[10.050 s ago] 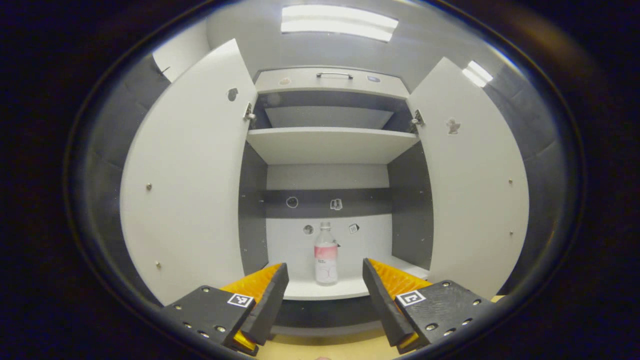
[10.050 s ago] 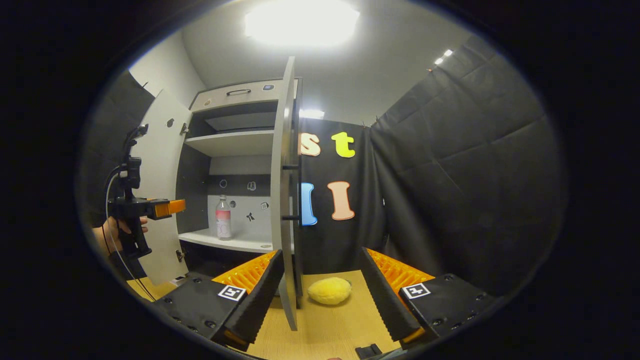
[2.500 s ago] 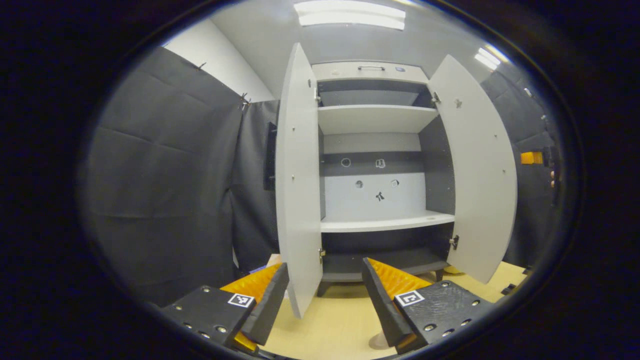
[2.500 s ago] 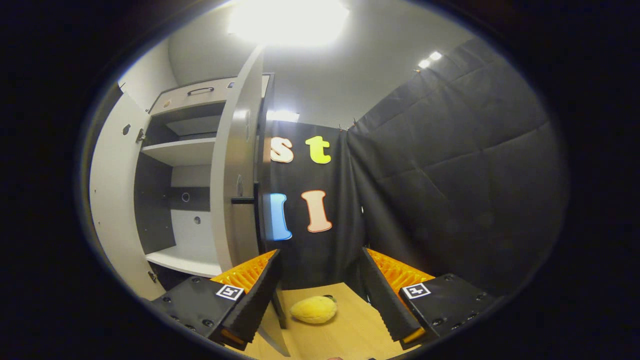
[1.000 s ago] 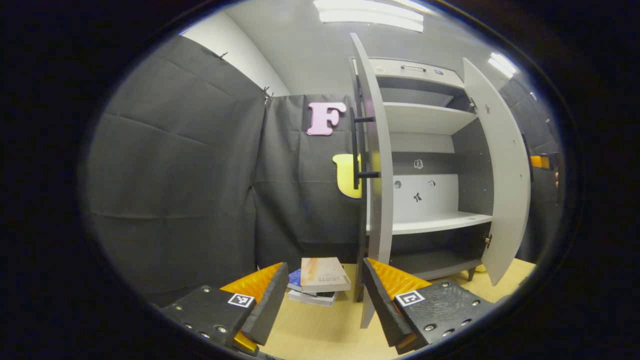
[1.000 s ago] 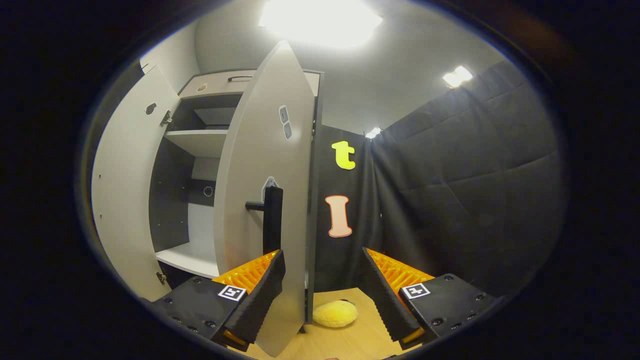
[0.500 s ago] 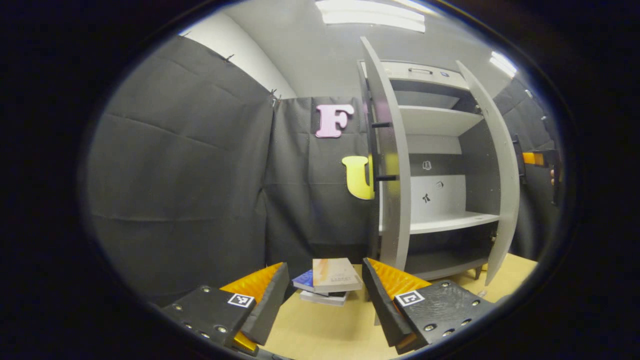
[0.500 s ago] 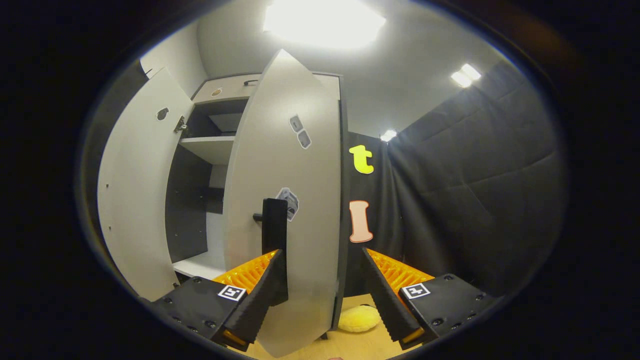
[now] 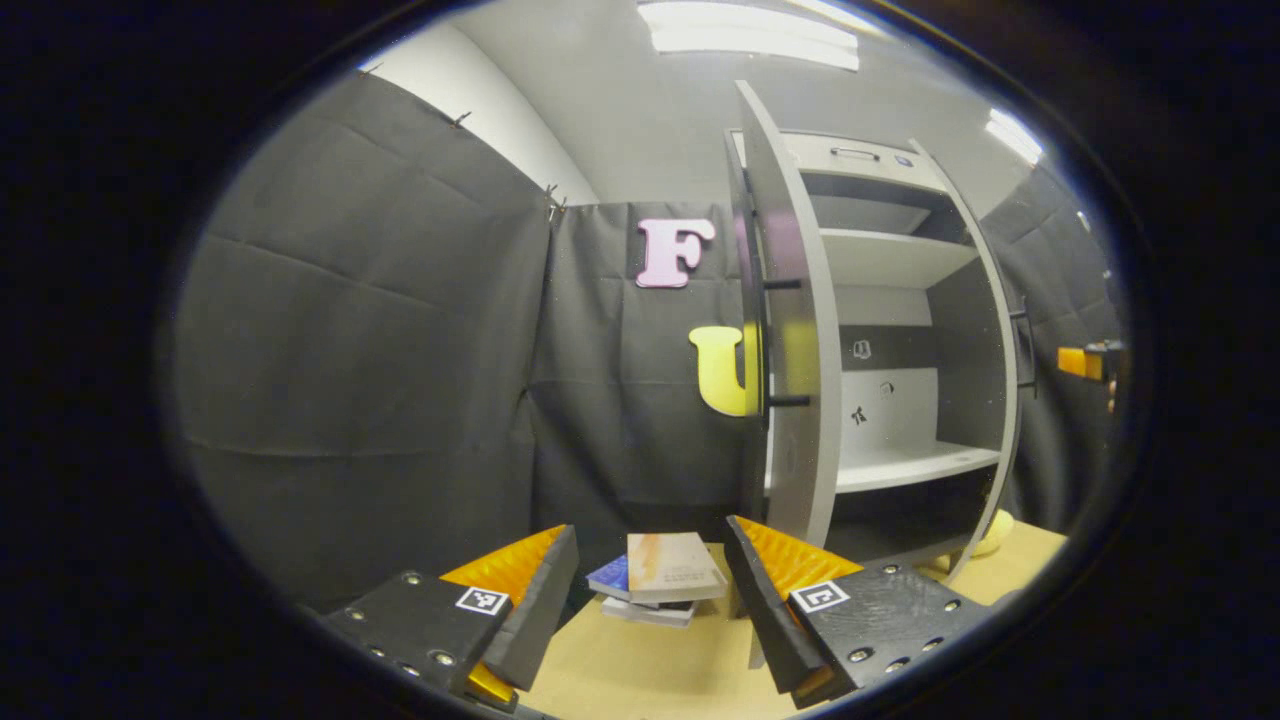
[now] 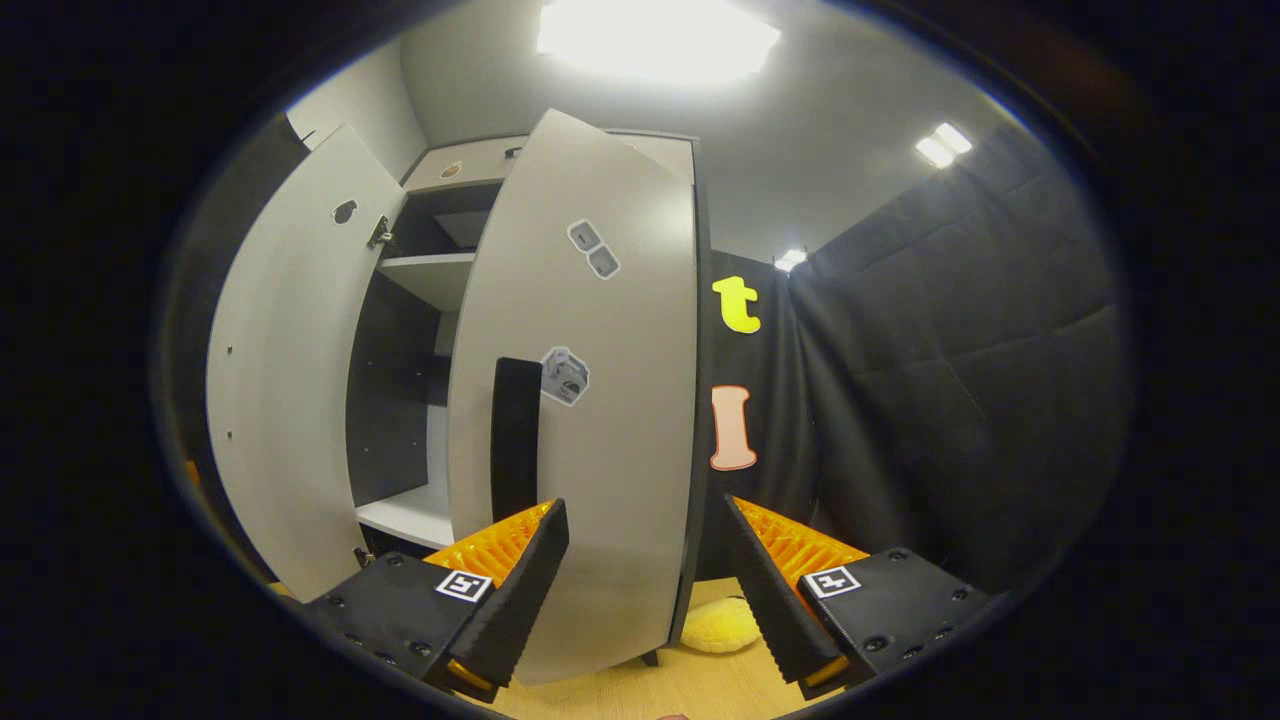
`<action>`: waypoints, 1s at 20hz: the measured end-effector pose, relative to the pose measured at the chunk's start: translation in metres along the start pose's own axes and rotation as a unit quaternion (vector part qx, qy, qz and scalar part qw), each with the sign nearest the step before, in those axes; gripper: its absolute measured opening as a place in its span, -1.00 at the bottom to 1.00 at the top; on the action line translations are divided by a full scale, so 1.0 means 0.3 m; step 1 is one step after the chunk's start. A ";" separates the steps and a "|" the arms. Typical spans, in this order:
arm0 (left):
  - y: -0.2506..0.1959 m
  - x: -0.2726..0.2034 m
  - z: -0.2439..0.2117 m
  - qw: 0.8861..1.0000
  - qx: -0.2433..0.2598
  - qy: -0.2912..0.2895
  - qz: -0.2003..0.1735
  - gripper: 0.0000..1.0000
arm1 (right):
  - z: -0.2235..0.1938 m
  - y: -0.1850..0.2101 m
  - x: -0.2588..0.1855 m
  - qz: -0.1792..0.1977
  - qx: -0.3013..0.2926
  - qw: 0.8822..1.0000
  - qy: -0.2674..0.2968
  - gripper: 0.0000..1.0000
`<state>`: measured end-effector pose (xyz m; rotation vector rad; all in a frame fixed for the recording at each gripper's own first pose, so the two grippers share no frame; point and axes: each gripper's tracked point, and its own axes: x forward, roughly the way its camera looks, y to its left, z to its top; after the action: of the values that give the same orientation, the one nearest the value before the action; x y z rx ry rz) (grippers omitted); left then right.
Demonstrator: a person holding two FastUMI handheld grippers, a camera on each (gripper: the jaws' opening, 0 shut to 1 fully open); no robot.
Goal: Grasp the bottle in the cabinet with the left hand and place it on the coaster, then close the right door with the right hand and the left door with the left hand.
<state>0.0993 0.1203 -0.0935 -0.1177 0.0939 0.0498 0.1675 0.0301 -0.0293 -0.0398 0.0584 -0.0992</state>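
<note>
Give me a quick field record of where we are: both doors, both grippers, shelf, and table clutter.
right grey cabinet door: partly swung in, not shut
left grey cabinet door: open, edge-on in the left gripper view
right gripper: open, holding nothing, close in front of the right door
left gripper: open, holding nothing
lower white shelf: nothing on the part in view
wooden table: stack of books, yellow fluffy object

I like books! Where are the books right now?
In the left gripper view, the stack of books lies on the table, left of the cabinet's left door.
</note>
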 end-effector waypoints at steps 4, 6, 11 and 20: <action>0.018 0.085 0.131 1.000 0.000 -0.022 0.009 0.73 | -0.078 -0.066 -0.064 -0.011 -0.005 1.000 0.020 0.94; 0.019 0.125 0.184 0.999 0.007 -0.035 0.011 0.73 | -0.114 -0.099 -0.083 -0.017 -0.002 0.999 0.032 0.94; 0.022 0.228 0.252 0.999 0.016 -0.032 0.024 0.86 | -0.164 -0.160 -0.133 -0.030 0.023 0.998 0.043 0.94; -0.079 0.309 0.315 0.999 0.025 -0.040 0.026 0.86 | -0.190 -0.284 -0.192 -0.049 0.009 0.998 0.048 0.94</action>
<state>0.2013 0.1122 -0.0062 -0.0630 0.0187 0.1047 0.0985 -0.0510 -0.0792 -0.0198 0.1525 -0.1989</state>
